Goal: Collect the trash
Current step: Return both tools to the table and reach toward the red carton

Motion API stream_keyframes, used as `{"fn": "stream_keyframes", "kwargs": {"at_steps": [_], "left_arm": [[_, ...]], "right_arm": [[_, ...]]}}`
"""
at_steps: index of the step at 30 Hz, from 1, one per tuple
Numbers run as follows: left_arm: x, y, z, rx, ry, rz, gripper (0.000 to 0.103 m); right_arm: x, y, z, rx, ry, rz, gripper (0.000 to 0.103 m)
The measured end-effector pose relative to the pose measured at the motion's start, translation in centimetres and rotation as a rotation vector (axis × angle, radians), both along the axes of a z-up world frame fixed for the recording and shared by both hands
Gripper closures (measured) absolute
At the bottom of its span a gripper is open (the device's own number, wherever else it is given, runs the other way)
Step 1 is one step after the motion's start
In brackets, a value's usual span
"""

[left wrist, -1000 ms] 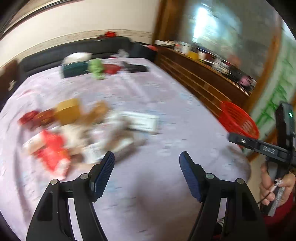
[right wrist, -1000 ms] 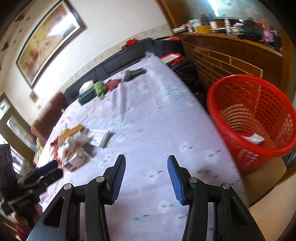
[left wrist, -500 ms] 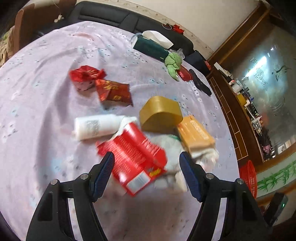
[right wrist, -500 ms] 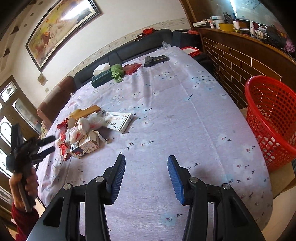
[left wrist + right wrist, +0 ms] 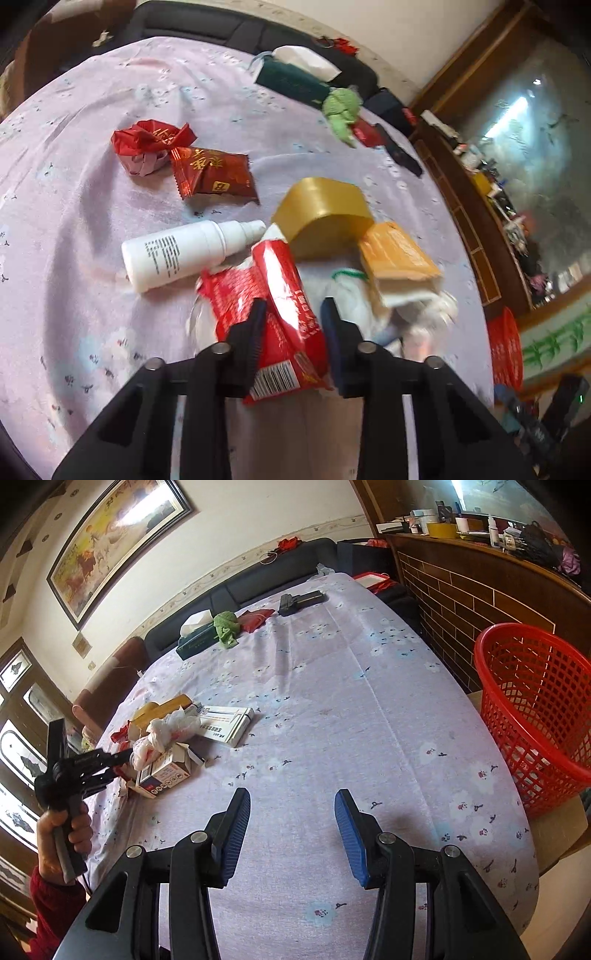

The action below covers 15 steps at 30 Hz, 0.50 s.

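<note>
While clamping wrapper (image 5: 284, 314), hand (image 5: 62, 834) tilts.

Your right claw (image 5: 291, 834) is hovering with jaws apart over bare cloth on the worktop (image 5: 351, 709). Your left claw (image 5: 122, 757) is reaching into the trash pile (image 5: 173, 738). The red basket (image 5: 535, 716) is standing just beside the worktop's edge.

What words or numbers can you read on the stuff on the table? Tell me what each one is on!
None reads clearly.
Gold Chinese characters on the dark red snack packet: too blurred.
Gold characters on the crumpled red wrapper: unreadable.
Small print on the white bottle: too small.
Barcode and white print on the red packet in the left gripper: blurred.
Print on the white box and small carton: too small.
</note>
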<state>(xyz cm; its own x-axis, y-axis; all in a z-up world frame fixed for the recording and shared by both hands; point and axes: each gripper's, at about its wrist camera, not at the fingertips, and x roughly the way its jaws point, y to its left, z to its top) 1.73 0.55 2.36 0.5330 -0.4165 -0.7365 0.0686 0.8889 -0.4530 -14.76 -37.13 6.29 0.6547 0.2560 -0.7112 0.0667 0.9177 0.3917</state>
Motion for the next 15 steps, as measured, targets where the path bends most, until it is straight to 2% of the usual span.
{"fn": "stream_keyframes", "kwargs": {"at_steps": [2,7,15], "left_arm": [[-1.0,0.2,0.5,-0.012,-0.027,-0.028,0.083],[-3.3,-0.3,1.3,0.032,-0.088,-0.086,0.086],[-2.3,-0.7,0.8,0.076,-0.115,-0.081,0.086]], "right_arm": [[0.3,0.6,0.2,-0.002,0.0,0.014,0.052],[1.8,3.3,1.2,-0.001,-0.003,0.081,0.052],[5.4,9.0,2.1,-0.011,-0.002,0.177,0.052]]}}
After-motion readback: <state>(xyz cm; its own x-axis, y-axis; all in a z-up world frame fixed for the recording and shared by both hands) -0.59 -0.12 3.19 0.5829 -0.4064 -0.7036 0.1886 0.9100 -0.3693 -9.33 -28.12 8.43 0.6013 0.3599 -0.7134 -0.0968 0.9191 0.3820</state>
